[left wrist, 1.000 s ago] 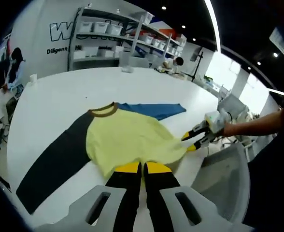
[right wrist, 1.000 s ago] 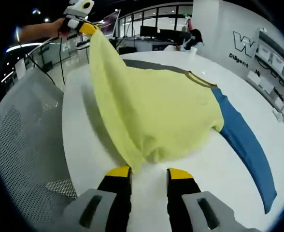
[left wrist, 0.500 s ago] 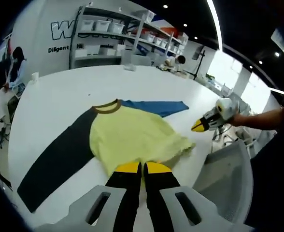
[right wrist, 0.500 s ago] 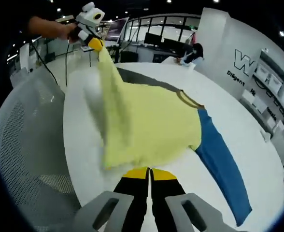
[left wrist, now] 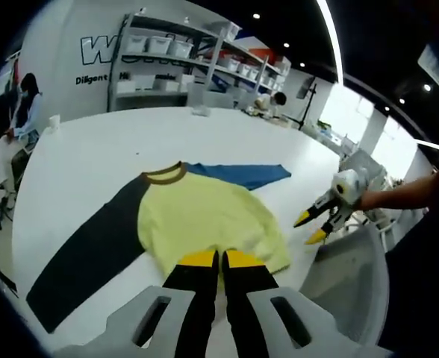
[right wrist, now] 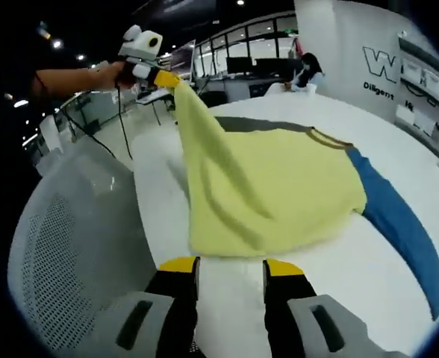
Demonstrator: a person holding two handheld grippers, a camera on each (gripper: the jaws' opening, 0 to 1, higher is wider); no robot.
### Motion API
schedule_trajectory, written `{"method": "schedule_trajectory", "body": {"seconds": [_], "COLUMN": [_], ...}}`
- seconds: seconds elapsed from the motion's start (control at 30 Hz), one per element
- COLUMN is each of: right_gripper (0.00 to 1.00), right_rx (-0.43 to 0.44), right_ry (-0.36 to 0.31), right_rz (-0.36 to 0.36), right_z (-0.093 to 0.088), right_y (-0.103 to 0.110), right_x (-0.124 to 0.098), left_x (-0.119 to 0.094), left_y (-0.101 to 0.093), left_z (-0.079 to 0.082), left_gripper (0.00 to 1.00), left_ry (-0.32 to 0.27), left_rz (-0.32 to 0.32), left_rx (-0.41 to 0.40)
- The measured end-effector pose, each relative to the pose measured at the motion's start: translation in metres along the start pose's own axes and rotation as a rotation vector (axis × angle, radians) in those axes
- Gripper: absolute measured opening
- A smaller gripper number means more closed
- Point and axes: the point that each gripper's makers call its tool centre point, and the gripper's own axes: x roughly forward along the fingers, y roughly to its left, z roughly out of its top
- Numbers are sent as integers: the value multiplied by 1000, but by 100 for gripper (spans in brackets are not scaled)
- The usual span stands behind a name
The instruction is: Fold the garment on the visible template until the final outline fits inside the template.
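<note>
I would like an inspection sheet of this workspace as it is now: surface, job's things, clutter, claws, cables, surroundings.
Surface: white table, mostly bare; no template outline can be made out.
Job's things: garment with yellow body, one dark sleeve and one blue sleeve, both flat on the table; one hem corner is lifted.
Clutter: a small white cup near the far edge.
Claws: left claw shut on the yellow hem; right claw open, nothing between its jaws, just short of the hem.
Cables: a dark cable hangs below the left claw.
Surroundings: white mesh chair, shelves with bins, seated people in the background.
</note>
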Motion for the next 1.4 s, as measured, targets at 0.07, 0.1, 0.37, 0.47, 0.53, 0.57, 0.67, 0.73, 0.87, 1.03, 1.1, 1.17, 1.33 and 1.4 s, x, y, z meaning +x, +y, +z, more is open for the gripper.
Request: {"method": "schedule_trajectory", "body": {"seconds": [0.07, 0.1, 0.37, 0.47, 0.53, 0.57, 0.67, 0.73, 0.87, 1.03, 1.1, 1.17, 1.33, 1.4], "right_gripper": [30, 31, 32, 16, 12, 7, 0, 0, 0, 0, 0, 0, 0, 0], "right_rx": [4, 5, -32, 21, 31, 29, -9, -7, -28, -52, -63, -69, -147, -152], "right_ry": [3, 6, 49, 68, 65, 78, 87, 82, 8, -115, -154, -161, -184, -189], "right_rz": [4, 8, -46, -67, -91, -102, -131, -143, -194, -271, -289, -294, -313, -294], "right_z": [0, 1, 3, 4, 5, 4, 4, 6, 26, 70, 84, 93, 111, 111], "right_y": [7, 11, 8, -3, -12, -15, -22, -26, -41, -67, -74, -80, -86, -83], "right_x": [11, 17, 41, 40, 40, 40, 36, 32, 15, -25, -37, -51, -82, -90], "left_x": [0, 0, -2, -3, -4, -4, -4, -4, -5, -7, -7, -7, -6, -6], "left_y": [0, 0, 1, 2, 3, 3, 2, 3, 5, 7, 8, 8, 3, 3], "left_z": [-1, -1, 1, 2, 4, 4, 3, 2, 1, 2, 3, 4, 2, -4], "left_gripper": [3, 3, 3, 3, 3, 3, 3, 3, 3, 3, 3, 3, 3, 3], "left_ry": [4, 6, 6, 4, 0, -3, 1, 3, 1, -6, -14, -19, -17, -9], "left_rz": [2, 2, 7, 9, 12, 12, 13, 13, 17, 20, 19, 18, 3, -4], "left_rx": [2, 2, 9, 11, 11, 7, 12, 13, 7, 6, 0, -5, -1, -3]}}
